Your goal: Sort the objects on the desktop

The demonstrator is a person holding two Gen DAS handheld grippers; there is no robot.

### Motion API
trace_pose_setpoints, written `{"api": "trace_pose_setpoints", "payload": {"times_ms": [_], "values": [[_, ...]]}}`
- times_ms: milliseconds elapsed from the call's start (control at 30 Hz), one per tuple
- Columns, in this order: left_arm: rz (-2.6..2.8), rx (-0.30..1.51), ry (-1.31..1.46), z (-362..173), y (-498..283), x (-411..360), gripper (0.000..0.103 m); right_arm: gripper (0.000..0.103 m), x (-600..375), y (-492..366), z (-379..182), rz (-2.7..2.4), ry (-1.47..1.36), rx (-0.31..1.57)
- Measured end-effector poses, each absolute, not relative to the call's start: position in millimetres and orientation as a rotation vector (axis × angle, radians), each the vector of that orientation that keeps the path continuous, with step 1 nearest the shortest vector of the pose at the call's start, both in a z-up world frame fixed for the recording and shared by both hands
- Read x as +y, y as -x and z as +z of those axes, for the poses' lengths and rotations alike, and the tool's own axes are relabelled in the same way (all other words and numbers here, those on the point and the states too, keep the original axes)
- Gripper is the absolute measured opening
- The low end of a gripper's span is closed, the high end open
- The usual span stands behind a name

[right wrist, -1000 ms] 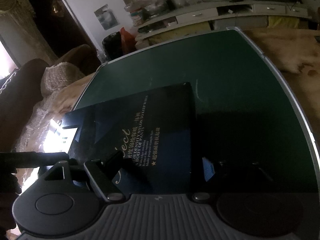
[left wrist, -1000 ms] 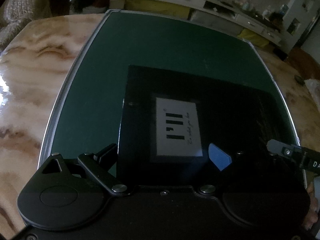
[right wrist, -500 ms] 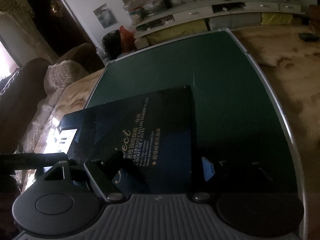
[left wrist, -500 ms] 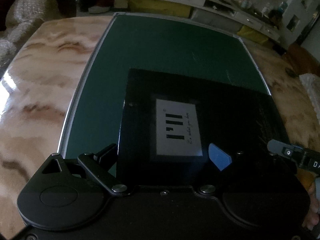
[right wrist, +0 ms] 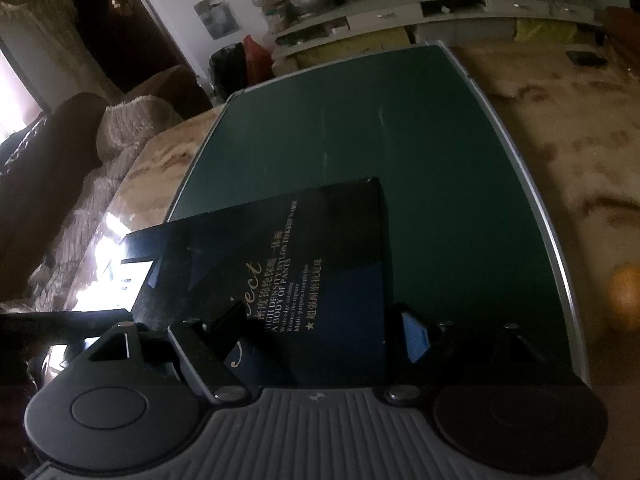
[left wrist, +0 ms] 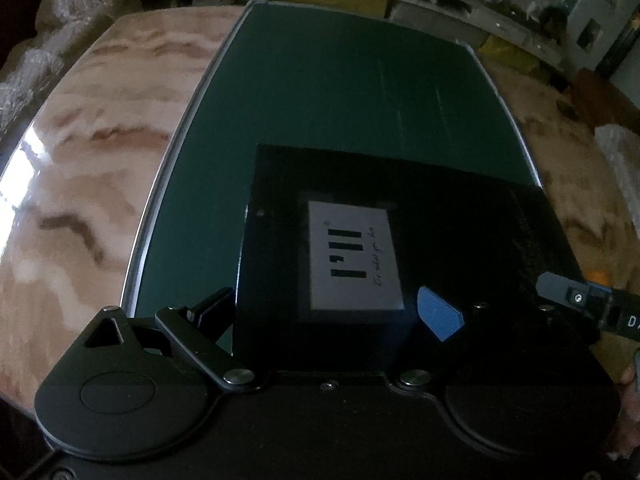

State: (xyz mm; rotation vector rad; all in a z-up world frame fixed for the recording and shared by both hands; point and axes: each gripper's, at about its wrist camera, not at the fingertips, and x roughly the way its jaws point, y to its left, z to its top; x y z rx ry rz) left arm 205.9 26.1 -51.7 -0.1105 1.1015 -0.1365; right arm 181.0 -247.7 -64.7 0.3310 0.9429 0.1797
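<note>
So both hand-held grippers are clamped on the same black box: the left hand-held gripper pinches the end with the white label, and the right hand-held gripper pinches the end with the gold lettering, blue pad pressed against its side. The box is tilted, above the near end of the green board lying on the marble-patterned counter, and whether its underside touches the board I honestly can't tell.

One black box, one green mat (both claws gripping box).
</note>
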Motion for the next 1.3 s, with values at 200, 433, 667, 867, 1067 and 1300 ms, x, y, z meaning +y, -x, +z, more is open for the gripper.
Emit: {"api": "trace_pose_setpoints", "payload": {"times_ms": [200,433,667,867,1067,1300], "values": [[-0.139,1.130,0.100,-65,-180,27,0.098,0.083,-246,-156,-77,0.179,-0.324,0.967],[-0.140,1.153,0.083,-75,-159,28,0.098,0.083,-244,-138,-92,0.180,-0.336,1.001],[-0.141,1.157,0.064,-76,-143,26,0.098,0.083,-243,-122,-93,0.179,-0.331,1.005],[-0.138,1.163,0.034,-80,-132,22,0.098,0.083,-239,-108,-95,0.163,-0.324,1.011],[-0.133,1.180,0.028,-87,-129,21,0.098,0.083,-235,-101,-98,0.151,-0.306,1.007],[-0.126,1.170,0.028,-93,-136,20,0.098,0.083,-235,-104,-105,0.144,-0.307,1.003]]}}
